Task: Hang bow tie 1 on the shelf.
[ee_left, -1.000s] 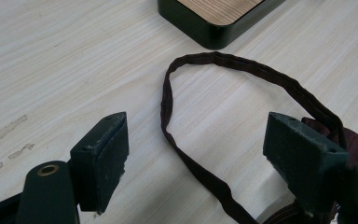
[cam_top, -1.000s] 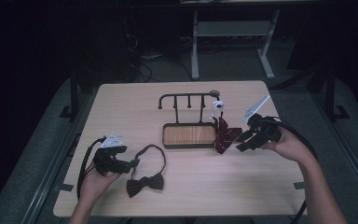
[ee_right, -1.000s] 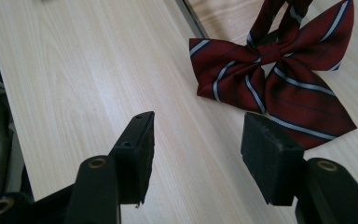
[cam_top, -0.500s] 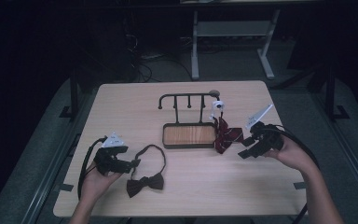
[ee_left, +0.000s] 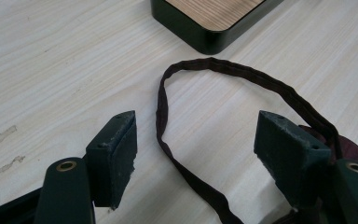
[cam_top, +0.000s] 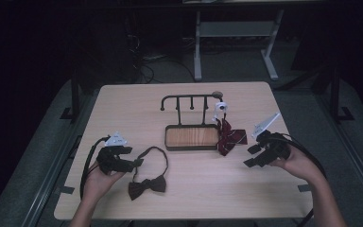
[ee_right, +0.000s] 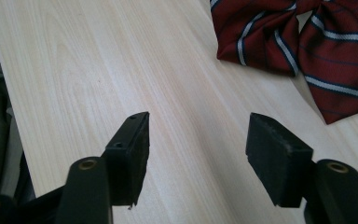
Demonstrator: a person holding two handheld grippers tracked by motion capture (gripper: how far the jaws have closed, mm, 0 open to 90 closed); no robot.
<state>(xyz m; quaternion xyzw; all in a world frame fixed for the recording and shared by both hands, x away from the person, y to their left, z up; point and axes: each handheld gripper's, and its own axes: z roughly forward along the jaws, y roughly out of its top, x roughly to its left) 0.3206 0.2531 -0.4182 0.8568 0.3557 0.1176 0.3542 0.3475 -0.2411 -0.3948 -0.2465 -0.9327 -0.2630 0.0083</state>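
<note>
While your left gripper sits low over the table with its jaws apart, the strap of the dark bow tie runs between them, so I judge you are at the pick-up step for that tie. The bow itself lies just beyond the gripper, toward your edge of the table, its strap looping up toward the wooden-based rack. Your next move calls for lowering the pads onto the strap and closing squarely, since thin fabric slips easily (a grip near the bow may hold better). Your right gripper hangs spread open over bare wood, holding nothing, near the red striped bow tie, which rests against the rack's right end below a small white clip-like piece. The table is pale wood-grain laminate, faintly scuffed. The room around it is dim, with a white-legged desk frame behind and cables on the grey floor.
</note>
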